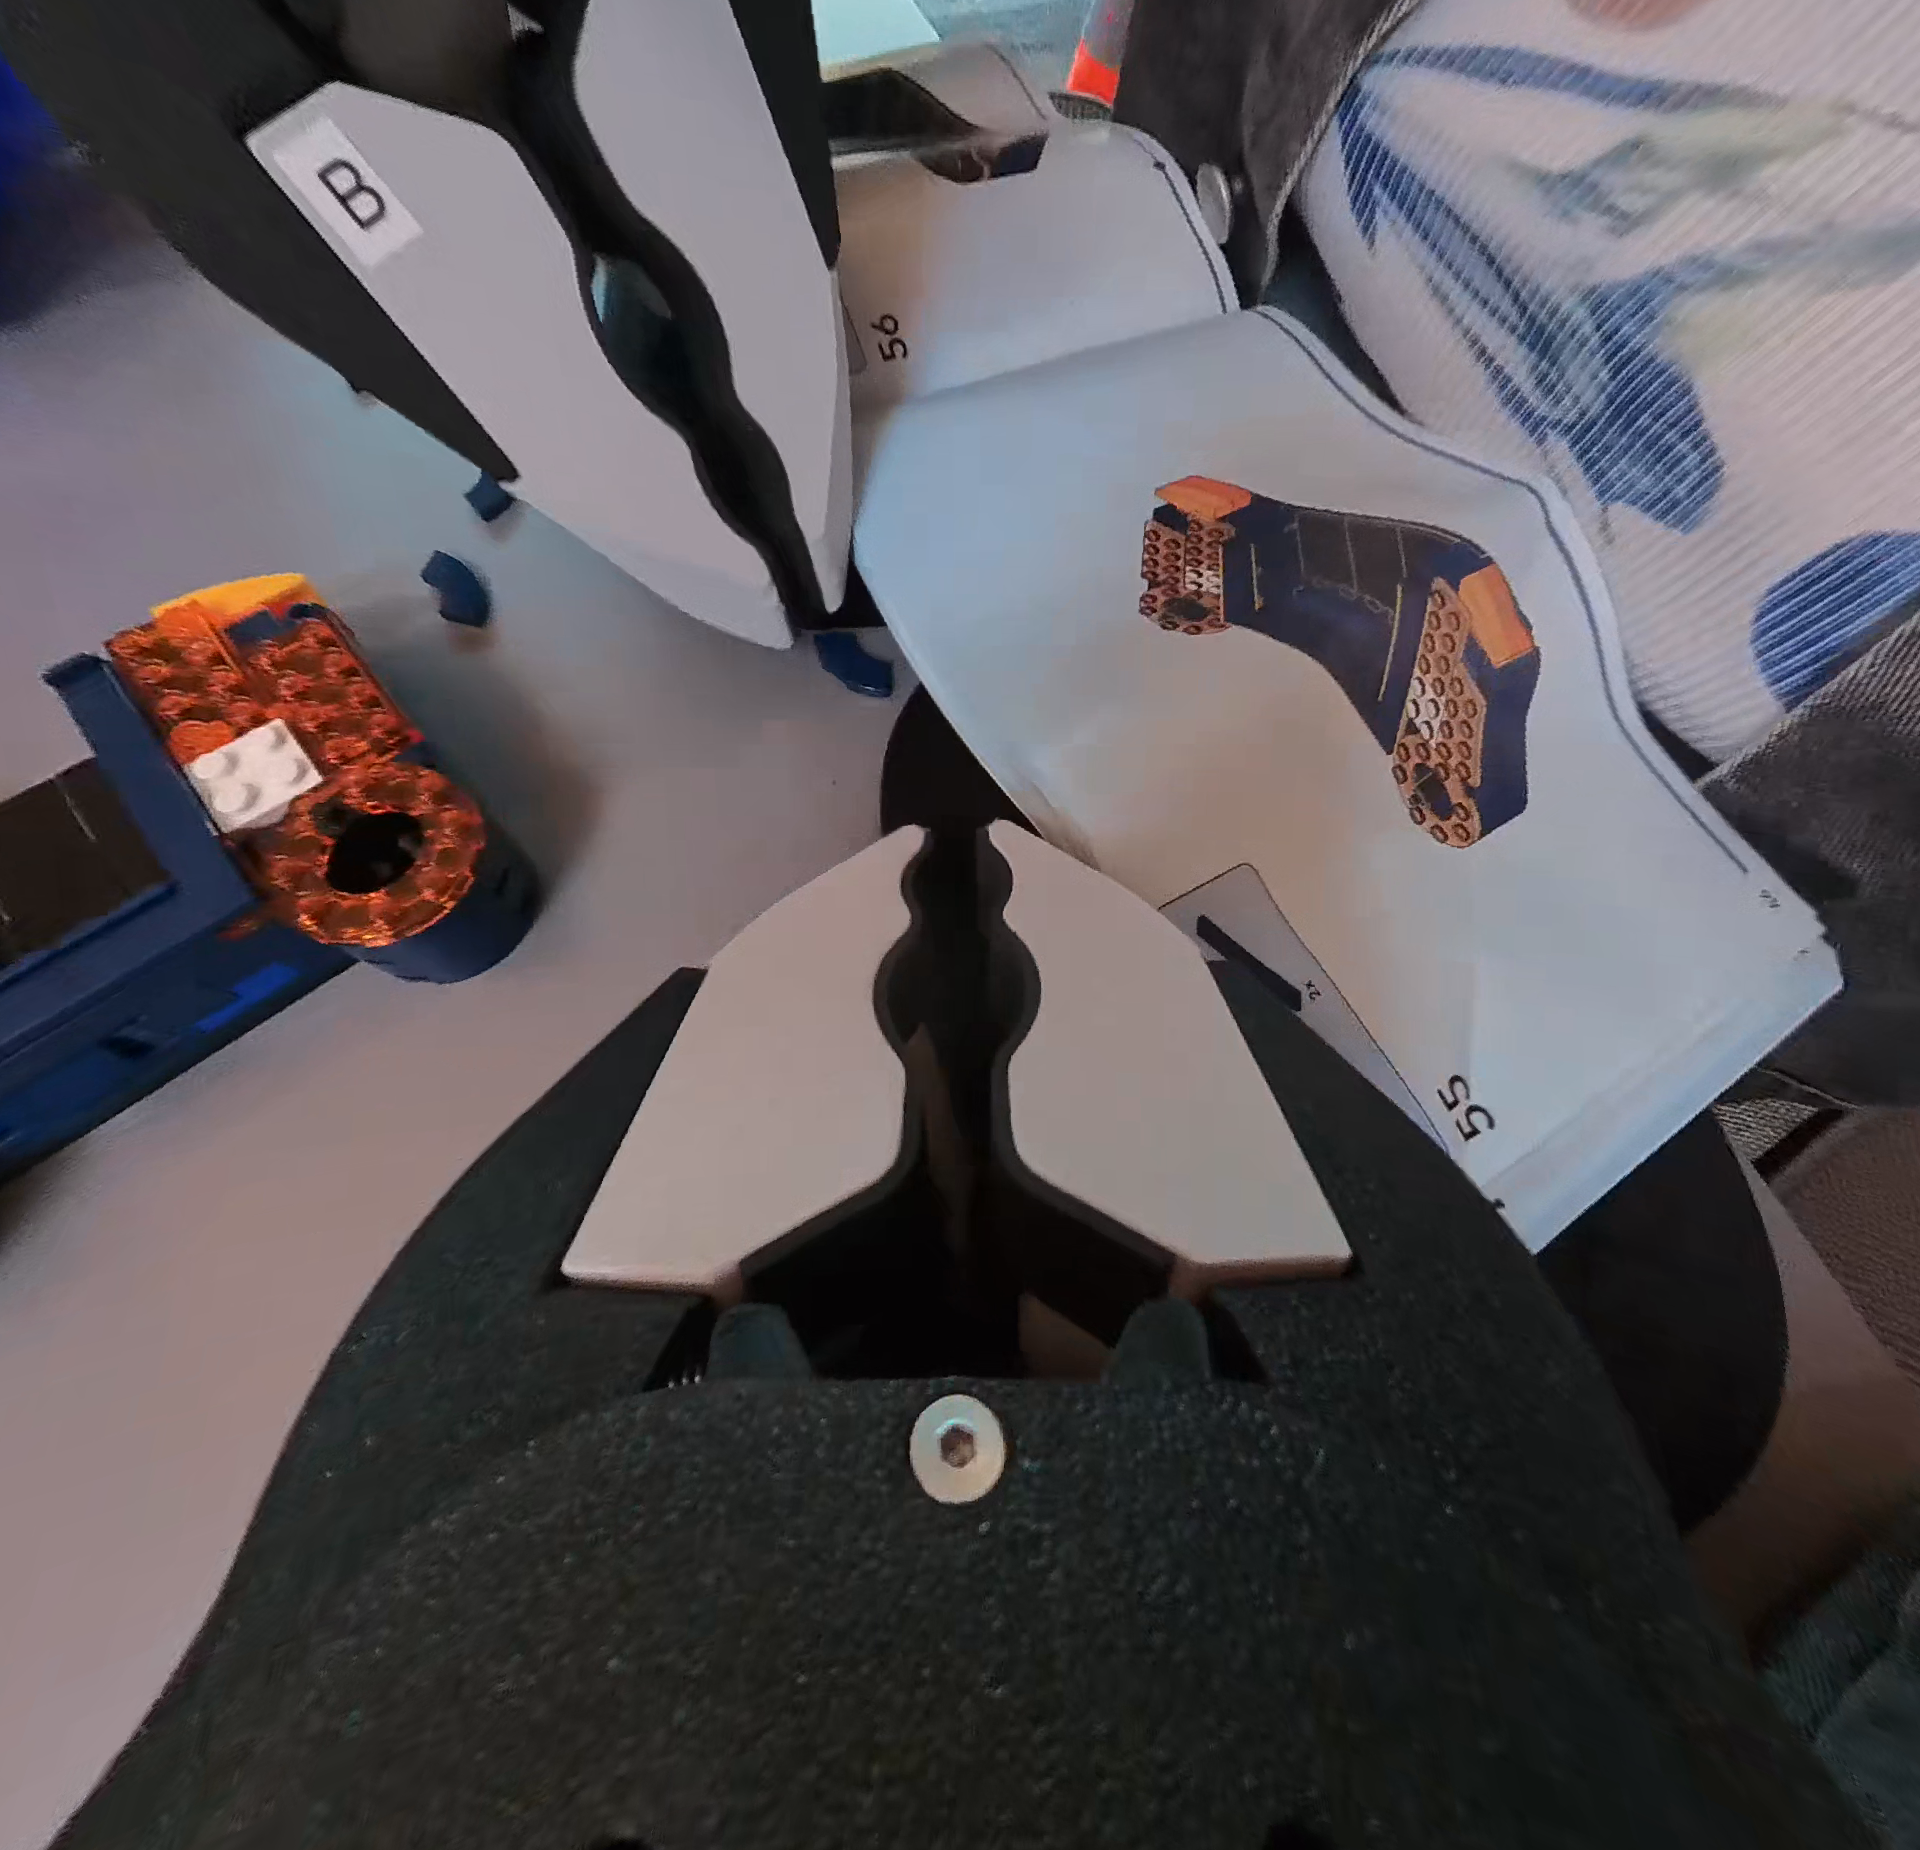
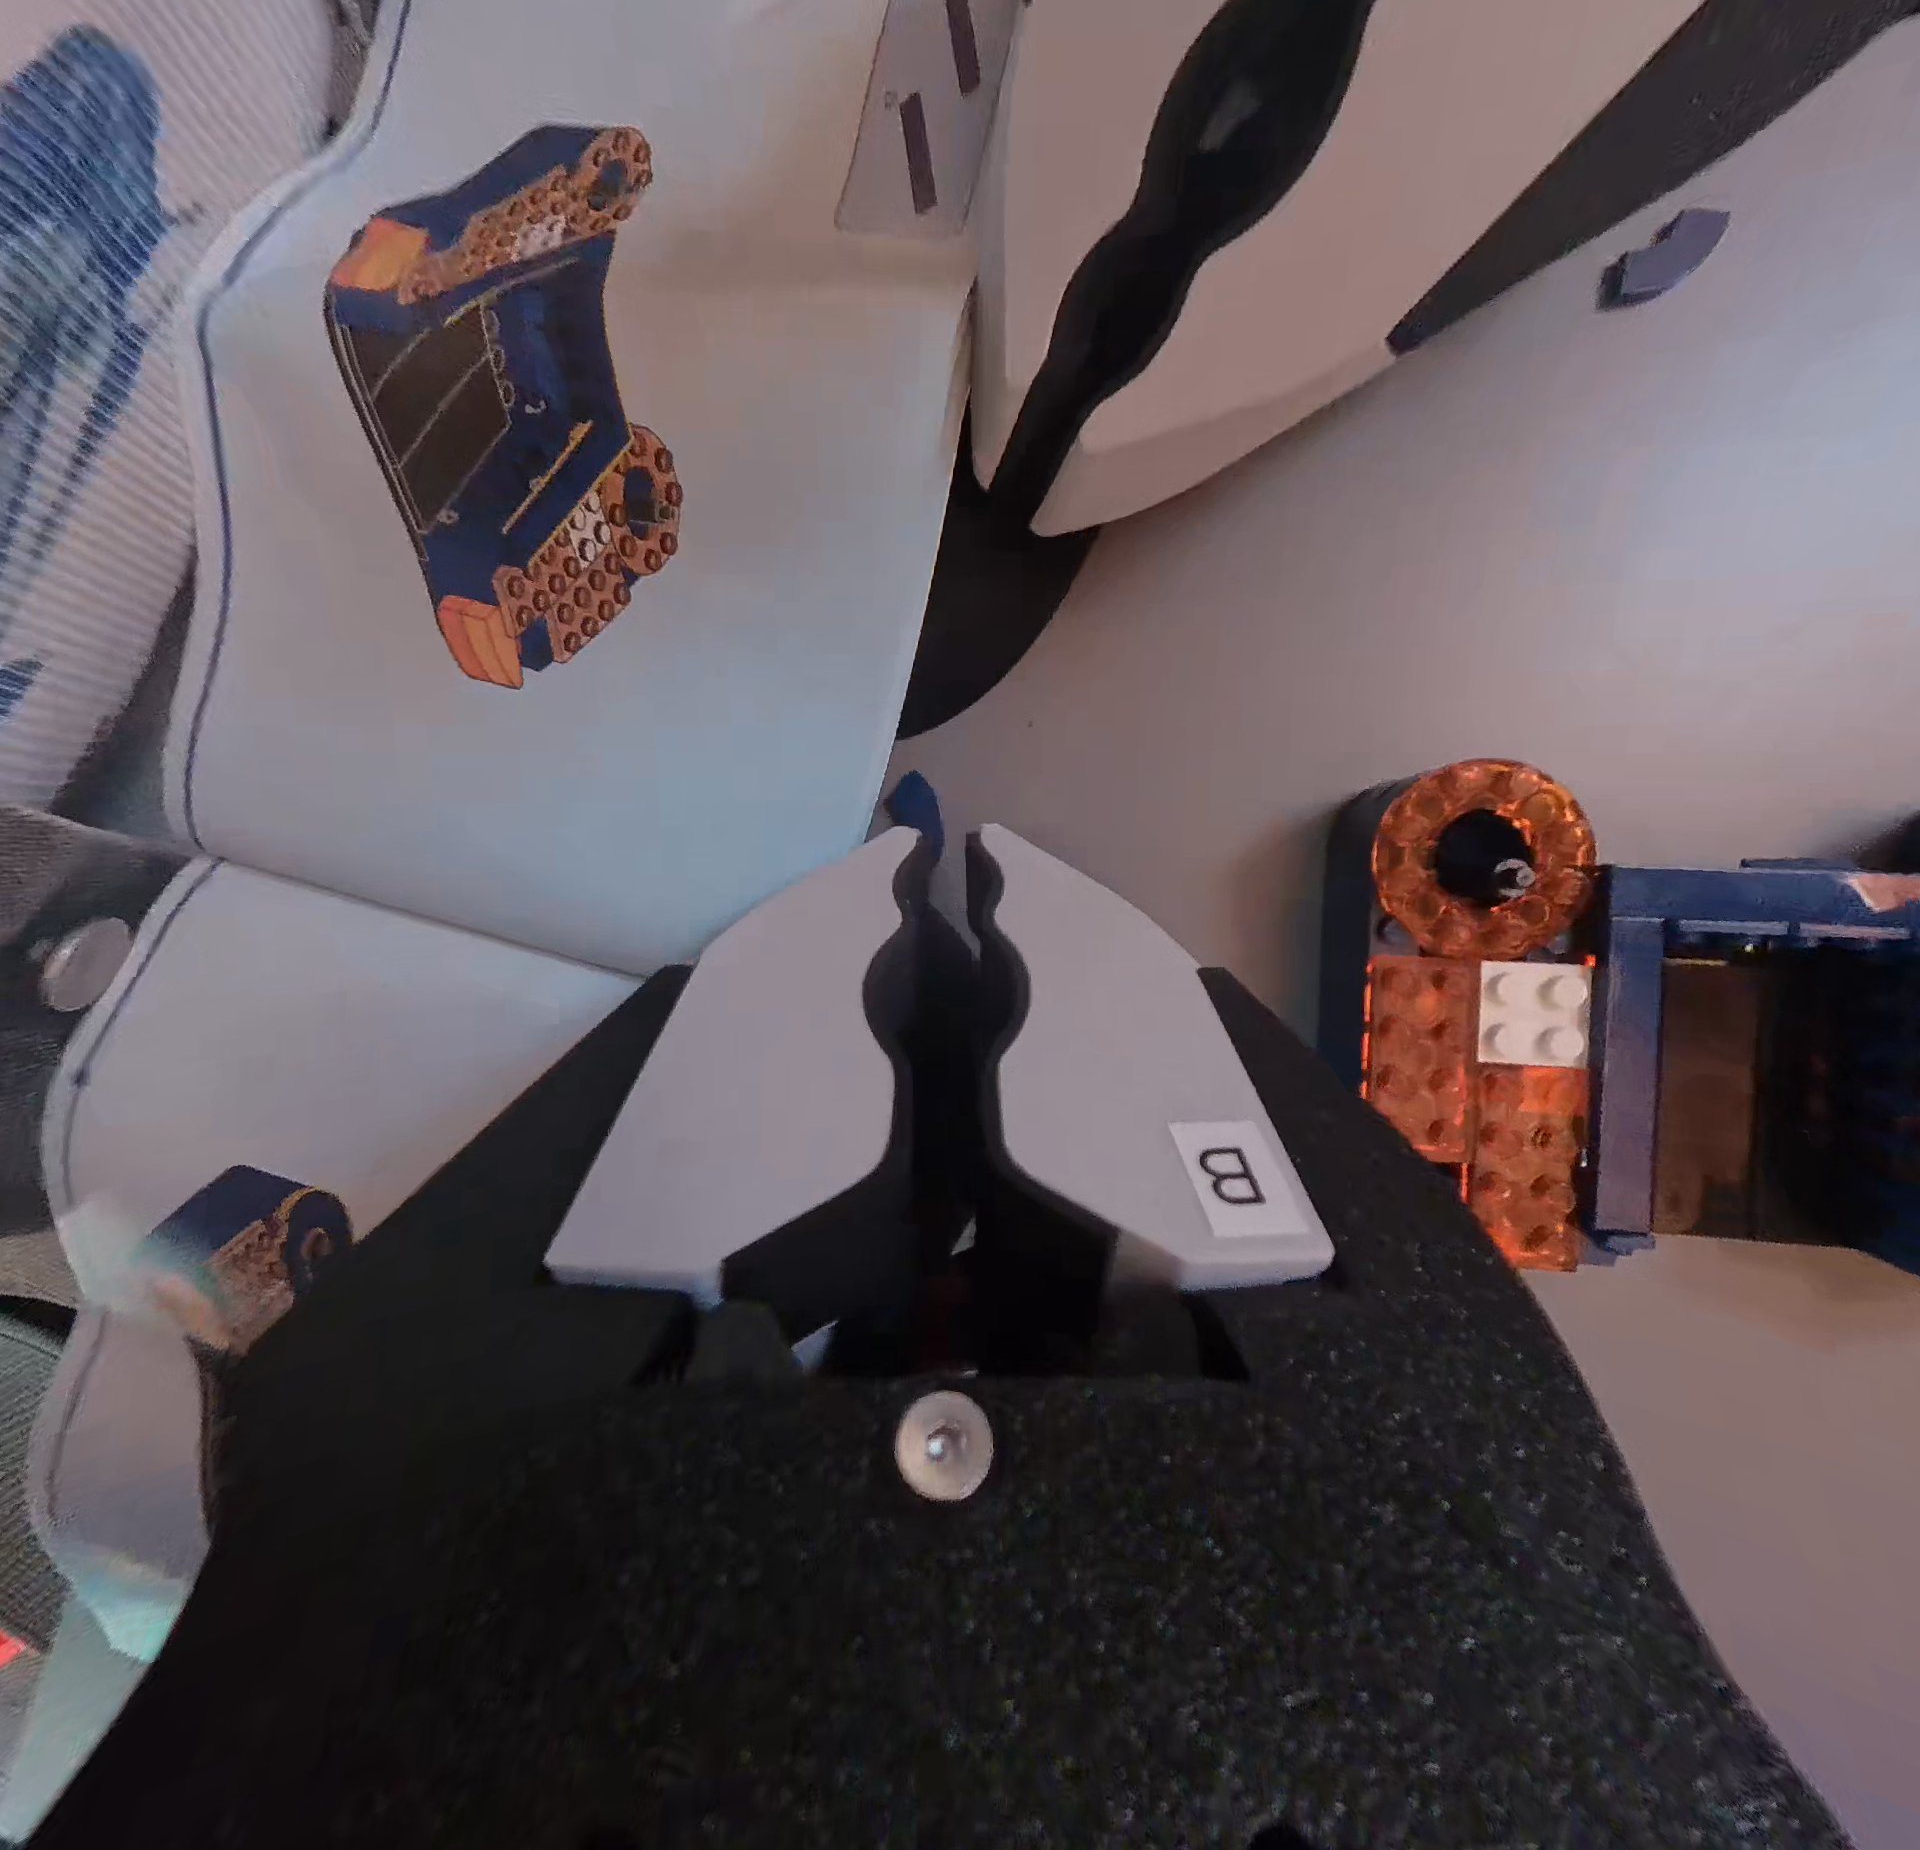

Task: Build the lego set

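The partly built lego model is dark blue with clear orange studded plates and a white square plate. It lies on the pale table at the left; in the right wrist view it lies at the right. My left gripper is shut and empty, just in front of the open instruction booklet. My right gripper is closed to a narrow slit with nothing between the tips. A small curved blue piece lies on the table right at its tips. That piece also shows in the left wrist view.
Two more small blue pieces lie loose on the table between the model and the right gripper. A black round patch sits partly under the booklet. A person's white and blue patterned clothing is behind the booklet. The gap from one gripper's tips to the other's is roughly 6 centimeters.
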{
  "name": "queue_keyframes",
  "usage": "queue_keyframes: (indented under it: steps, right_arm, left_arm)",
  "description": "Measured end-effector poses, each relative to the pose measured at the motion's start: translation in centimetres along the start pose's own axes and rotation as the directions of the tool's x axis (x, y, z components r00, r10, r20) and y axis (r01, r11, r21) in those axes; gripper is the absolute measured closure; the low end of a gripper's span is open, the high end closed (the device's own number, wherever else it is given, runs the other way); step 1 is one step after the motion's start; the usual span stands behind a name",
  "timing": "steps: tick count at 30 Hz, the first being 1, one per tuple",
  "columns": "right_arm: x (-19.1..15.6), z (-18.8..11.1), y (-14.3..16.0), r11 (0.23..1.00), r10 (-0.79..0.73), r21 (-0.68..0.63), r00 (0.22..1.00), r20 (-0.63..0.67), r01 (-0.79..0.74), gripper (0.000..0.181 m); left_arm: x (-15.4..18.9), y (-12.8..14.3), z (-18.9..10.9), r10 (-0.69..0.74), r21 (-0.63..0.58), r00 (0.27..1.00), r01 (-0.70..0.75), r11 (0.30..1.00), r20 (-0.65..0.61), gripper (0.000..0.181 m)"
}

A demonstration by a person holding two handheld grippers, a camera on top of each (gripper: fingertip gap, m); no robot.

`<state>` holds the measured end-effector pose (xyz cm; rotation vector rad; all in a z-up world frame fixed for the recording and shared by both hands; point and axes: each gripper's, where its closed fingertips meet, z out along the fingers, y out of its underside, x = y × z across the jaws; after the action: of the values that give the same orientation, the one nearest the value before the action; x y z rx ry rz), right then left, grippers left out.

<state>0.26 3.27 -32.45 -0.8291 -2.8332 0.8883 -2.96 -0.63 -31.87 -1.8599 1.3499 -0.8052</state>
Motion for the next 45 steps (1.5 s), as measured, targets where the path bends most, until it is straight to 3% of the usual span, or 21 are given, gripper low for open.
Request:
queue_keyframes:
  steps: [9, 13, 16, 18, 20, 22, 24, 26, 27, 28, 30, 32, 34, 36, 38, 45]
  right_arm:
    - [-0.3, 1.3, 0.2, 0.97, -0.212, -0.106, 0.973, 0.087, 0.221, 0.167]
    - [0.2, 1.6, 0.1, 0.957, -0.265, -0.12, 0.964, 0.017, 0.265, 0.174]
    - [1.9, 1.3, 0.2, 0.98, -0.175, -0.108, 0.981, -0.089, 0.165, 0.174]
    - [3.5, 0.6, 0.4, 0.998, -0.051, -0.038, 0.984, -0.168, 0.045, 0.174]
    - [4.4, -0.8, -0.9, 0.987, 0.107, 0.143, 0.975, -0.195, -0.079, 0.175]
    - [5.8, -3.5, -2.8, 0.929, 0.23, 0.347, 0.939, -0.257, -0.132, 0.175]
    - [7.8, -6.6, -3.8, 0.866, 0.341, 0.483, 0.859, -0.383, -0.129, 0.175]
    - [9.2, -9.5, -5.0, 0.77, 0.474, 0.627, 0.763, -0.439, -0.117, 0.175]
    - [9.4, -10.8, -6.0, 0.666, 0.558, 0.735, 0.737, -0.382, -0.123, 0.175]
    - [9.4, -11.9, -7.1, 0.522, 0.633, 0.839, 0.729, -0.259, -0.155, 0.175]
    - [9.6, -13.4, -8.2, 0.166, 0.717, 0.942, 0.692, 0.089, -0.292, 0.175]
    - [10.0, -13.8, -8.4, -0.144, 0.674, 0.896, 0.621, 0.4, -0.421, 0.175]
    - [10.5, -13.5, -8.1, -0.333, 0.617, 0.817, 0.547, 0.566, -0.47, 0.175]
    - [10.9, -12.9, -7.9, -0.404, 0.612, 0.795, 0.512, 0.603, -0.454, 0.175]
    - [11.2, -12.8, -8.3, -0.442, 0.605, 0.794, 0.516, 0.607, -0.417, 0.176]
    - [11.6, -11.2, -10.1, -0.439, 0.615, 0.802, 0.517, 0.596, -0.404, 0.175]
  left_arm:
    - [0.6, -0.1, 0.0, -0.051, 0.003, 0.997, 0.052, 0.999, -0.055, 0.173]
    - [0.6, -0.1, -0.1, -0.065, 0.009, 0.996, 0.065, 0.998, -0.061, 0.173]
    - [-0.4, -0.2, -0.3, -0.054, 0.019, 0.999, 0.054, 0.998, 0.001, 0.169]
    - [-2.7, -0.9, -0.8, -0.006, 0.062, 0.986, -0.004, 0.998, 0.166, 0.157]
    - [-5.1, -1.8, -2.1, -0.002, 0.12, 0.939, -0.042, 0.992, 0.345, 0.155]
    - [-7.3, -2.7, -3.9, -0.1, 0.217, 0.876, -0.005, 0.976, 0.471, 0.157]
    - [-8.6, -3.9, -5.7, -0.27, 0.395, 0.834, 0.069, 0.916, 0.481, 0.157]
    - [-8.9, -5.6, -7.1, -0.406, 0.589, 0.828, 0.117, 0.8, 0.387, 0.15]
    - [-8.7, -6.5, -7.5, -0.417, 0.647, 0.843, 0.111, 0.754, 0.341, 0.144]
    - [-8.6, -7.1, -7.7, -0.409, 0.669, 0.842, 0.081, 0.739, 0.351, 0.142]
    - [-8.9, -7.6, -8.0, -0.33, 0.602, 0.779, -0.076, 0.795, 0.534, 0.14]
    - [-9.5, -7.8, -9.8, -0.211, 0.432, 0.568, -0.287, 0.855, 0.796, 0.141]
    - [-9.3, -8.2, -11.8, -0.104, 0.245, 0.333, -0.414, 0.877, 0.937, 0.143]
    - [-8.9, -8.7, -12.2, -0.09, 0.211, 0.281, -0.439, 0.873, 0.956, 0.145]
    - [-8.8, -8.8, -12.1, -0.104, 0.23, 0.299, -0.426, 0.875, 0.948, 0.15]
    - [-8.9, -8.6, -12.7, -0.169, 0.297, 0.331, -0.387, 0.873, 0.929, 0.168]
